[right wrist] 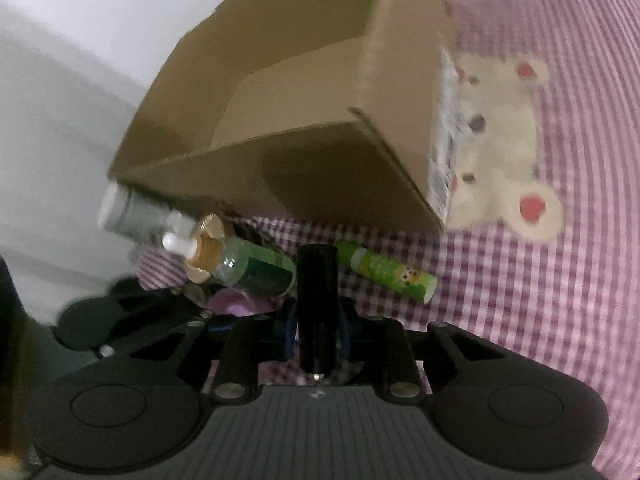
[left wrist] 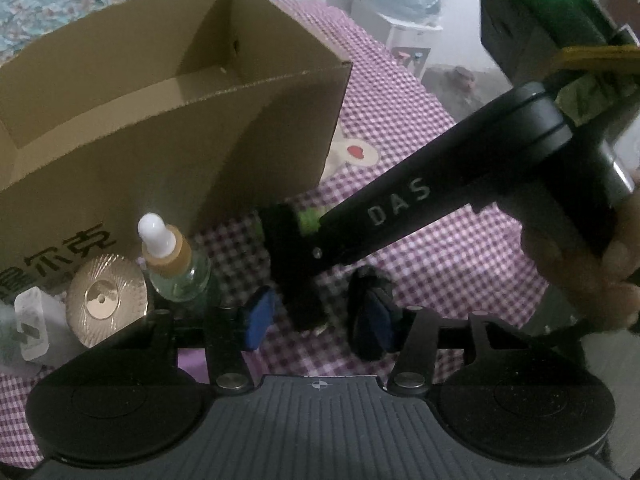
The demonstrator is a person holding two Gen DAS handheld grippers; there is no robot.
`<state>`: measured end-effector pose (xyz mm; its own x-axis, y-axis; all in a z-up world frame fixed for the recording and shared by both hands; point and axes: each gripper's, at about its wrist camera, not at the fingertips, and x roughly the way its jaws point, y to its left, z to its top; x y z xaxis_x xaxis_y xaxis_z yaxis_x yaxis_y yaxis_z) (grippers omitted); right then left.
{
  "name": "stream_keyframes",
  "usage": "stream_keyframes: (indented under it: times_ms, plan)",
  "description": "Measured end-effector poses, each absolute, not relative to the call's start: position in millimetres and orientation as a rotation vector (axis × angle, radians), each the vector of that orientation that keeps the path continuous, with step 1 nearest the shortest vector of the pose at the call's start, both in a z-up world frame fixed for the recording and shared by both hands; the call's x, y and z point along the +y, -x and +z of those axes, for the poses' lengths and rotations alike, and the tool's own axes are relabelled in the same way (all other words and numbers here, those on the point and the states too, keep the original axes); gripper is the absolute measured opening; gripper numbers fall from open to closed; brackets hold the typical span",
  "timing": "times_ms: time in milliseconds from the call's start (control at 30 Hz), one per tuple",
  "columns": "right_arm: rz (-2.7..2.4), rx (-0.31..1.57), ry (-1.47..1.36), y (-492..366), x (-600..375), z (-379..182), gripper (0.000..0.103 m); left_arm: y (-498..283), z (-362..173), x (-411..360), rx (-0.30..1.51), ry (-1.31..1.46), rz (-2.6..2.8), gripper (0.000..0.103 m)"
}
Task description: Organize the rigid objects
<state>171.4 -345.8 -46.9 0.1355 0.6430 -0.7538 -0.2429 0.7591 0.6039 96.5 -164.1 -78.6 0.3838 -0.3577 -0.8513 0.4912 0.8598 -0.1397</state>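
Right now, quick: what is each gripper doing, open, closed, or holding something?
Left gripper: open, holding nothing; the black tube stands between its pads without touching.
Right gripper: closed on the black tube.

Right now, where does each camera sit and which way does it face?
Left wrist: on the left gripper, looking down past its own open blue pads at the dropper bottle, gold disc and cardboard box; the right gripper and a hand cross in.
Right wrist: on the right gripper, angled down at the box and green tube; its pads press a black cylinder.
Shared: box, dropper bottle, black cylinder, checked cloth.
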Motion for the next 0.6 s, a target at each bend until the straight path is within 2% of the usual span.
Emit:
stream_keyframes:
  times_ms: [133, 300, 600]
  plan:
    - [0.637, 1.309, -0.540, -159.3, -359.0, -49.8, 0.023, -91.7, -69.2, -165.2, 1.020, -0.150, -0.557, 0.053]
    - [0.604, 1.271, -0.604, -132.3, -369.6, -33.3, 0.023, -78.9, -51.2, -159.6, 0.993, -0.125, -0.604, 0.053]
    - [0.584, 1.128, -0.582, -97.5, -356.3, 48.6, 0.023, -52.5, 12.9, -127.2, 0.836, -0.025, -0.633, 0.053]
